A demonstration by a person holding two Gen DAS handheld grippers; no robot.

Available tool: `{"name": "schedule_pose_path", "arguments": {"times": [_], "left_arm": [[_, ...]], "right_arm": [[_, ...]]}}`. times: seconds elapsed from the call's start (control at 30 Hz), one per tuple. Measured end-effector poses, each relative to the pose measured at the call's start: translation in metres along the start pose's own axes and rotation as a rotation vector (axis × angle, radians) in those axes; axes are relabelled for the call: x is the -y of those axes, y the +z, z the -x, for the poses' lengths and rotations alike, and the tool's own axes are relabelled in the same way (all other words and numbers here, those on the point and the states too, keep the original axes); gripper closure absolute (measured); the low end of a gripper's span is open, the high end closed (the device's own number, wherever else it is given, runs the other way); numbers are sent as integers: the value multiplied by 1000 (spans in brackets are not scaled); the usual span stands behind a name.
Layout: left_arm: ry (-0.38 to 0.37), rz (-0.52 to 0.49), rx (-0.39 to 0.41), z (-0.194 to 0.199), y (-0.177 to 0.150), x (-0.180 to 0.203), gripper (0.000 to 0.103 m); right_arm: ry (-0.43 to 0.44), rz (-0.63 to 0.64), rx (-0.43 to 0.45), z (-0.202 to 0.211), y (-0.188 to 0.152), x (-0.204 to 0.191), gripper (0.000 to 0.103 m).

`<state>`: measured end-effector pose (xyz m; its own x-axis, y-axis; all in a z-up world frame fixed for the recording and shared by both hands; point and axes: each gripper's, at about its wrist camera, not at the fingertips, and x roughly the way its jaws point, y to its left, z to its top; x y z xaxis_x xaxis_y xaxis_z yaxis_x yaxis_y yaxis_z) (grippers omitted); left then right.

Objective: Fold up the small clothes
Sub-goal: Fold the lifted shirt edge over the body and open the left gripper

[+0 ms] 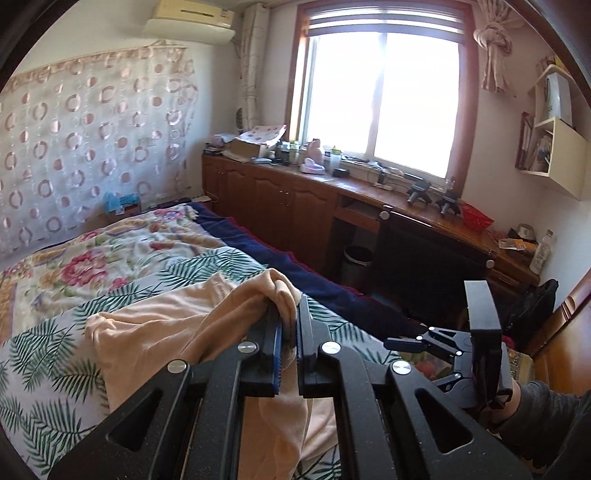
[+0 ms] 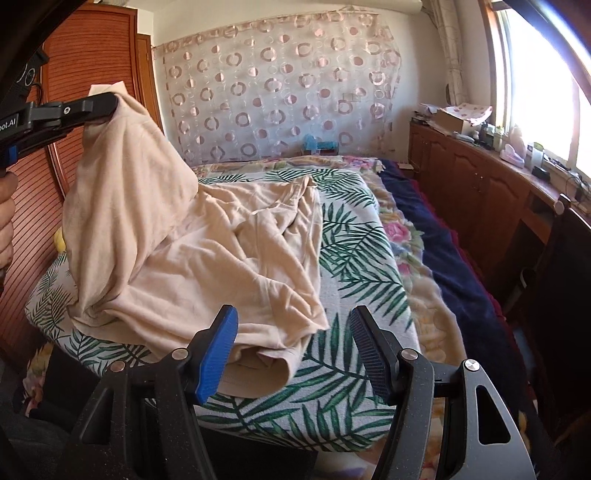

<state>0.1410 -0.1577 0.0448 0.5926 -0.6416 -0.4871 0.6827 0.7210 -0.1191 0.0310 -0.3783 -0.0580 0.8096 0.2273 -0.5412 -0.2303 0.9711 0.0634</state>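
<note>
Premises: domestic bedroom. Evidence: bed with palm-leaf printed sheet [image 2: 343, 236] over floral quilt [image 1: 92, 258]; wall-mounted cream air conditioner [image 1: 192, 18]; sheer curtain with pink circle pattern [image 2: 280, 99]; long brown wooden cabinet run [image 1: 273, 199] under bright window [image 1: 380, 99], top cluttered with bottles, boxes; louvred wooden wardrobe doors [image 2: 74, 48].

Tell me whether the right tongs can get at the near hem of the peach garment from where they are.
Probably yes: the right tongs stand open with the hem of the peach garment just ahead of them, nothing between.
</note>
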Motion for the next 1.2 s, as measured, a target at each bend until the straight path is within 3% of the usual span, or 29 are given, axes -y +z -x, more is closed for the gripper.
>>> {"name": "schedule_pose_path", "arguments": {"times": [0.13,0.27,0.33,0.4,0.57,0.63,0.67,0.93,1.2], "left_arm": [[-5,-19,-42,-19,0,7,97],[46,-19,-96,-35,-17,-1,91],[39,10,-100,-33,-24,-10,72],[51,25,-90,-27,-29,-17,59],[124,44,-76,-11,-47,-38,50],[143,55,-79,-7,-58,-47,30],[156,59,-82,-4,-64,-52,27],[254,123,-124,12,-105,-90,26],[341,171,-109,34,-119,-125,26]], "right_arm": [[-1,-11,6,3,-1,5,37],[1,-7,6,5,-2,8,37],[-3,-2,4,4,-2,9,37],[-5,-2,2,4,-1,8,37],[1,1,1,0,3,6,37],[7,11,1,-1,5,3,37],[11,18,2,-2,8,1,37],[48,97,16,-18,35,-28,37],[124,218,7,-56,71,-82,37]]}}
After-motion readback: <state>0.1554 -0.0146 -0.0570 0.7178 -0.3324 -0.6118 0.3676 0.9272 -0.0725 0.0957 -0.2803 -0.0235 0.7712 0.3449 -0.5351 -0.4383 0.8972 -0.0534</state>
